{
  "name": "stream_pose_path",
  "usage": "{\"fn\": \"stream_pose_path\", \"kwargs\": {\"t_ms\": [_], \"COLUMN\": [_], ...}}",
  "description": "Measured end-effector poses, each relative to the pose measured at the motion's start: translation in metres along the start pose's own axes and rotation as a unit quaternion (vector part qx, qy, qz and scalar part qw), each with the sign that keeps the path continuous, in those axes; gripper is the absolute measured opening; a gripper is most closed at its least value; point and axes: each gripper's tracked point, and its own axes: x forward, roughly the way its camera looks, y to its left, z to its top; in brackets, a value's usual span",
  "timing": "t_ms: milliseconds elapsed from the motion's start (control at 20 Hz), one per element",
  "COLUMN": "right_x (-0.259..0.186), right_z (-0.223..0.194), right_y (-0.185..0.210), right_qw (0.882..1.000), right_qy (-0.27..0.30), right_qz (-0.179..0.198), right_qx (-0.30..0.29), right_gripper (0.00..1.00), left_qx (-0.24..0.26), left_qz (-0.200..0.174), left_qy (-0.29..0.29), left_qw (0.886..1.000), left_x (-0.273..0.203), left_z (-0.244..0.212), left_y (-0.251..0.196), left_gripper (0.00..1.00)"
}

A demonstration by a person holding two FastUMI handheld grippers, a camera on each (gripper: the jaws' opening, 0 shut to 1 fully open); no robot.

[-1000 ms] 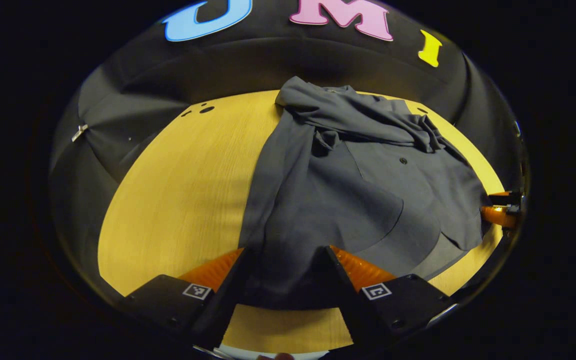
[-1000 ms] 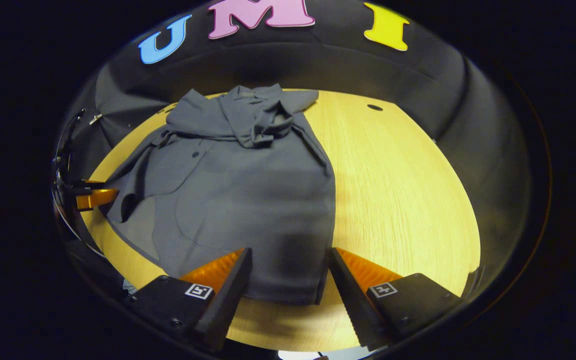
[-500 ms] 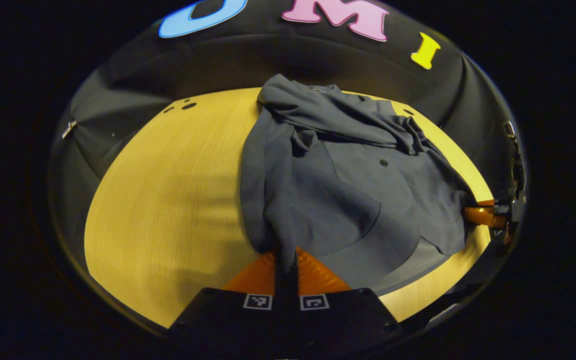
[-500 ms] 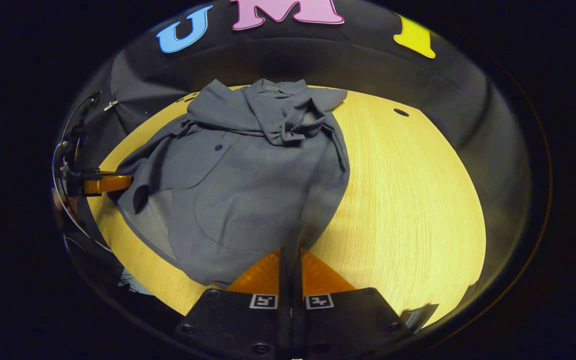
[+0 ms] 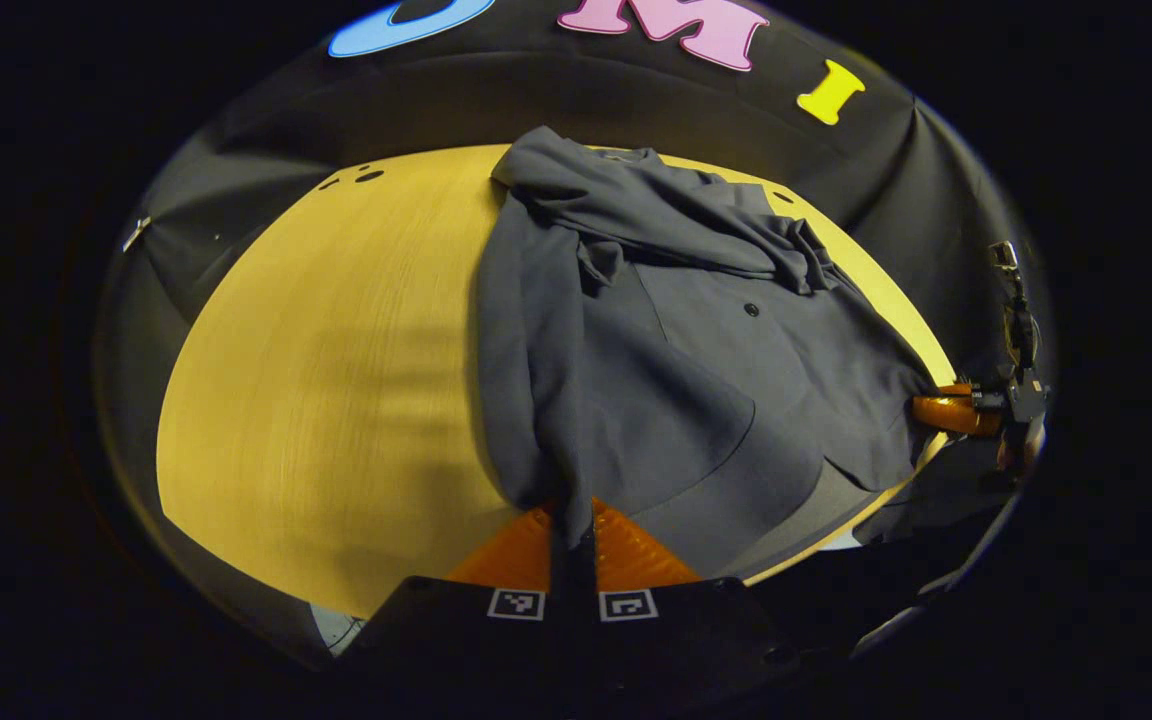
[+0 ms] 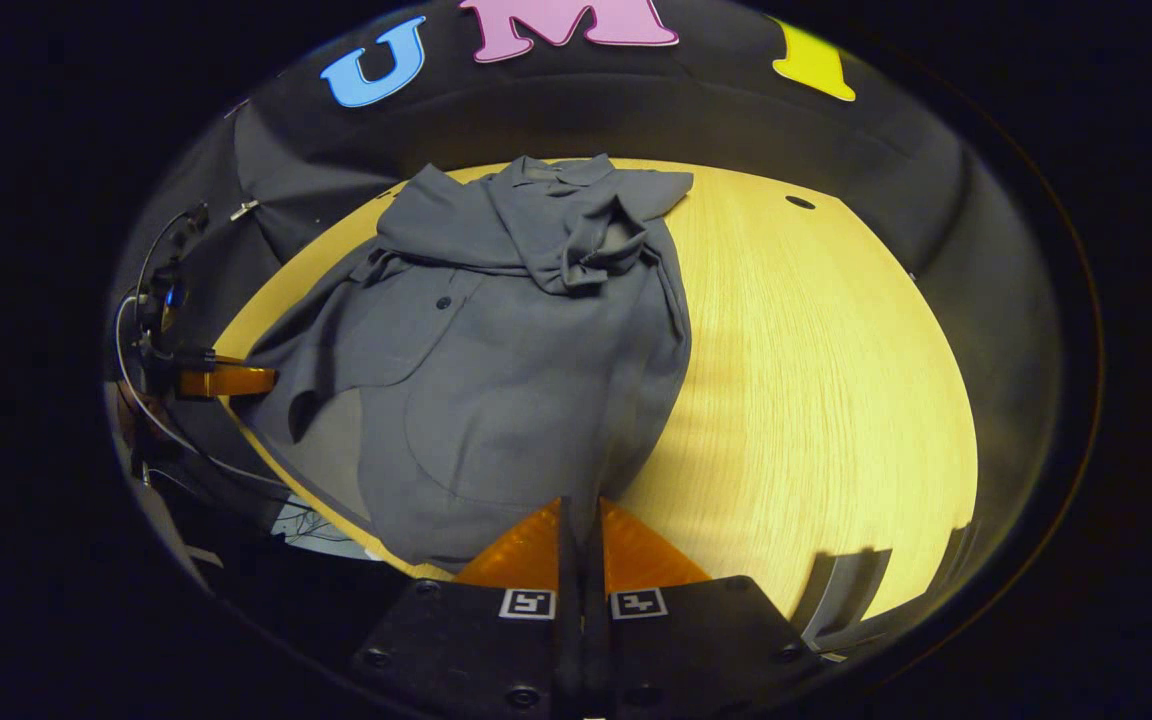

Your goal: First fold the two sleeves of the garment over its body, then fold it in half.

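Observation:
A dark grey shirt (image 5: 676,370) (image 6: 496,370) lies on the yellow wooden table (image 5: 336,360) (image 6: 816,380), its sleeves bunched across the chest near the collar. My left gripper (image 5: 572,515) is shut on the shirt's near hem at one corner, and the cloth rises into its closed fingers. My right gripper (image 6: 580,512) is shut on the hem at the other corner. Each gripper also shows at the other view's edge, the right gripper (image 5: 956,412) and the left gripper (image 6: 226,381), both clamped on the hem. The lifted hem hangs a little above the table's near edge.
Black cloth walls ring the table at the back and sides. Bare tabletop lies beside the shirt on both sides. A cable (image 6: 151,330) hangs by the left gripper. The table's near edge (image 5: 356,612) drops off just below my fingers.
Both grippers closed on the shirt's near hem from open one second ago. Since then they have risen slightly, pulling the hem corners up from the table.

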Motion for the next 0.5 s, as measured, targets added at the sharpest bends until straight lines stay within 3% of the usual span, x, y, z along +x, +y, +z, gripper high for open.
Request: {"fn": "stream_pose_path", "kwargs": {"t_ms": [250, 500], "right_x": [-0.018, -0.044], "right_z": [0.029, 0.073], "right_y": [0.004, 0.008], "right_qw": [1.000, 0.996], "right_qy": [-0.022, -0.084], "right_qz": [0.016, 0.019], "right_qx": [-0.002, 0.025], "right_gripper": [0.05, 0.06], "left_qx": [0.000, -0.042], "left_qz": [-0.027, -0.039], "left_qy": [-0.003, -0.047], "left_qw": [1.000, 0.997], "left_x": [-0.023, -0.055], "left_z": [0.024, 0.069], "left_y": [-0.011, -0.013], "left_gripper": [0.06, 0.06]}}
